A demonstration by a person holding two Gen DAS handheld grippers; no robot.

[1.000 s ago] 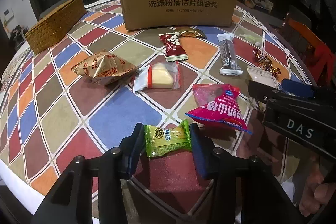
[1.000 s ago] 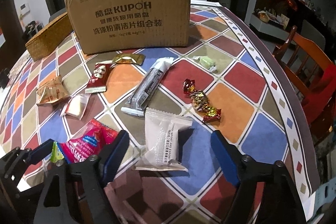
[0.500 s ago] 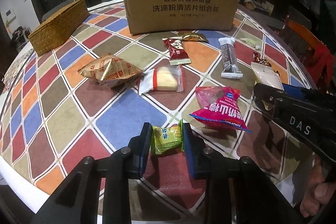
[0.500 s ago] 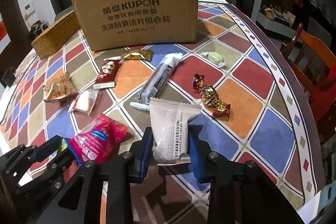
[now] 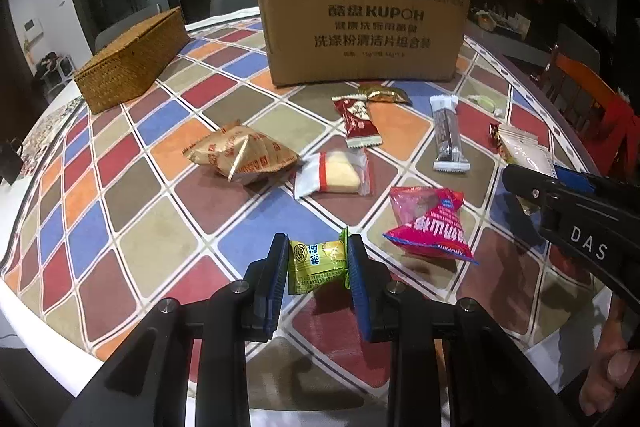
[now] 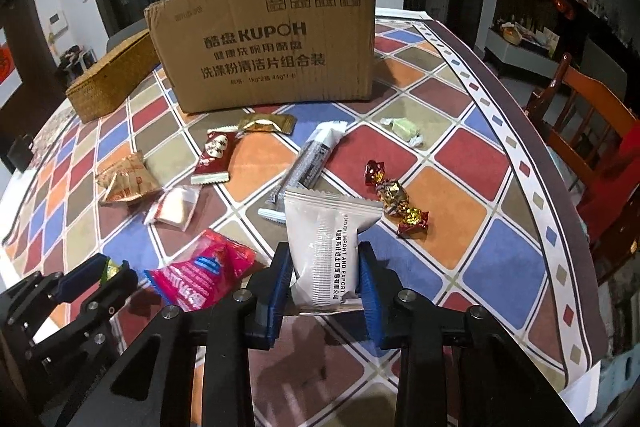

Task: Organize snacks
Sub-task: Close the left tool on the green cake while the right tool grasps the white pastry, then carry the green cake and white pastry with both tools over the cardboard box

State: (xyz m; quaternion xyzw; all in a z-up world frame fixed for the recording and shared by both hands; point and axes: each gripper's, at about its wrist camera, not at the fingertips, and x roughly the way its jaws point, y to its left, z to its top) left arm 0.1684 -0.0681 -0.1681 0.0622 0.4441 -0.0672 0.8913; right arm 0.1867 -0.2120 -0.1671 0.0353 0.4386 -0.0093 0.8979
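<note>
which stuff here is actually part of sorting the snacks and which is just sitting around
Part of the job: green snack packet in left gripper; white packet in right gripper; pink bag; cardboard box.

Lying about: wicker box; wooden chair.

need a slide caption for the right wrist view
Right tongs shut on a white snack packet, cardboard box behind.

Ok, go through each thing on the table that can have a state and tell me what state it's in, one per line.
Left tool: shut on the green packet.
Right tool: shut on the white packet.
Pink packet: lying loose on the tablecloth.
Cardboard box: standing upright; top not visible.
Wicker box: lid on.
Brown bar: lying flat, sealed.
Clear-wrapped cake: lying flat, sealed.
</note>
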